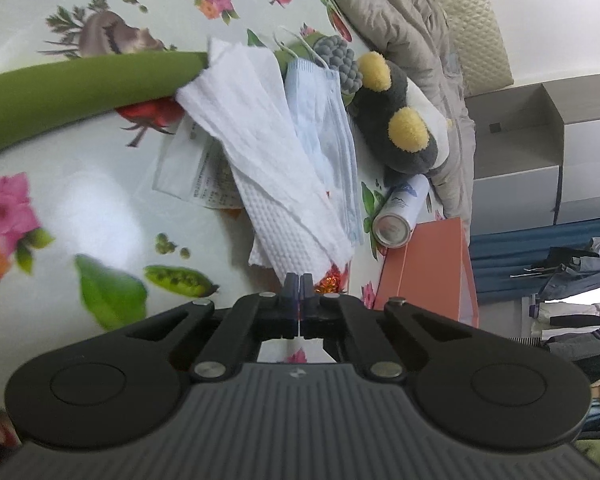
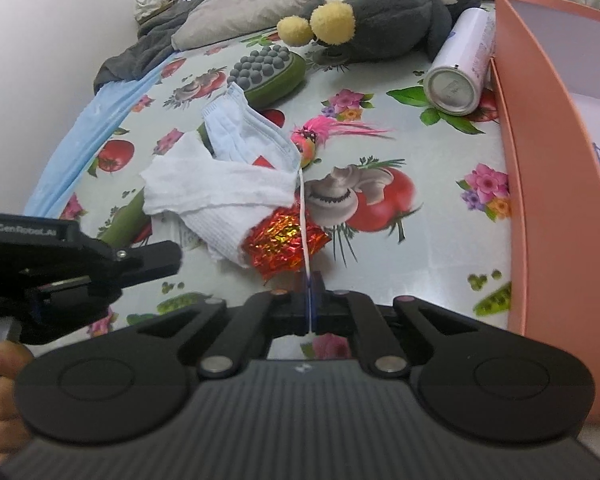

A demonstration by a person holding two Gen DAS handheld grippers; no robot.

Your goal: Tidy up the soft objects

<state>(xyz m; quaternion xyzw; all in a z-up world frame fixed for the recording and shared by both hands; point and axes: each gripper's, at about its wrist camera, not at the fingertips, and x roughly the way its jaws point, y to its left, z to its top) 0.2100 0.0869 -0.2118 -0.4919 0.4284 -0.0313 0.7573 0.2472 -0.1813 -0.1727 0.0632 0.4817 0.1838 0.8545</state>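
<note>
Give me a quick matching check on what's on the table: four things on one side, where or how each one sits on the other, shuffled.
Things:
1. face mask
2. spray can
3. foil ball
4. plush toy

States:
a. lying on its side against the orange box
b. its ear loop pinched in the right hand-held gripper
c. red and crinkled, touching the white paper towel
d. grey with yellow pompoms, at the far edge by the bedding

Pairs: 1-b, 2-a, 3-c, 4-d
</note>
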